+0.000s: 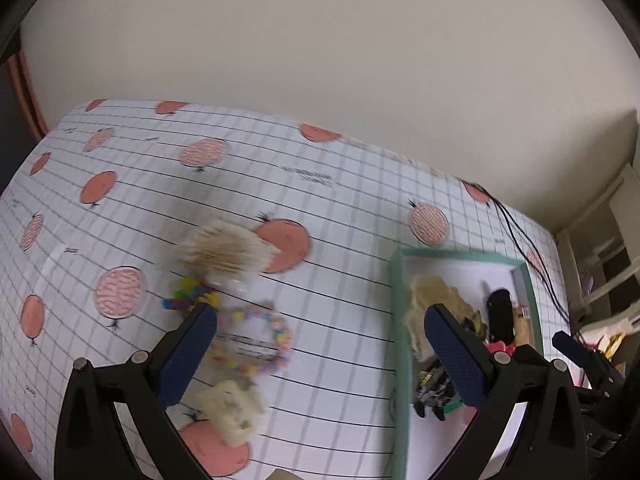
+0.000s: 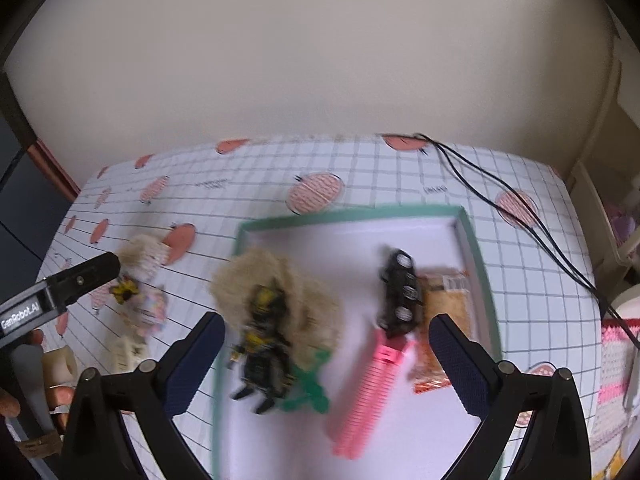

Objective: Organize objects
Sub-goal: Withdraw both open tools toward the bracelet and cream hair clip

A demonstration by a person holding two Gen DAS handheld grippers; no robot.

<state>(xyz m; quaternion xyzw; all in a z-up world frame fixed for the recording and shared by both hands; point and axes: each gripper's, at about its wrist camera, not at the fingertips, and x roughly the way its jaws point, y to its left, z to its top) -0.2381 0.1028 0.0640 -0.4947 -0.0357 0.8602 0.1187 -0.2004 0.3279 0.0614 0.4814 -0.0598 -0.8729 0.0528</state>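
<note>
My left gripper (image 1: 320,340) is open above the table, nothing between its fingers. Under it lie a pastel bead bracelet (image 1: 256,340), a cream hair claw (image 1: 232,412), a bundle of toothpicks (image 1: 228,252) and a small multicoloured toy (image 1: 192,298). My right gripper (image 2: 328,354) is open over the green-rimmed box (image 2: 344,213). The box holds a tan fuzzy piece (image 2: 276,280), a black-and-yellow robot toy (image 2: 264,344), a green piece (image 2: 312,392), a pink comb (image 2: 372,396), a black remote-like item (image 2: 400,292) and an orange packet (image 2: 444,312). Both views are motion-blurred.
The table wears a grid cloth with pink circles (image 1: 280,244). Black cables (image 2: 500,200) run across its far right. The left gripper's arm (image 2: 60,292) and a hand (image 2: 52,392) show at the left of the right wrist view. A wall stands behind; shelves at right.
</note>
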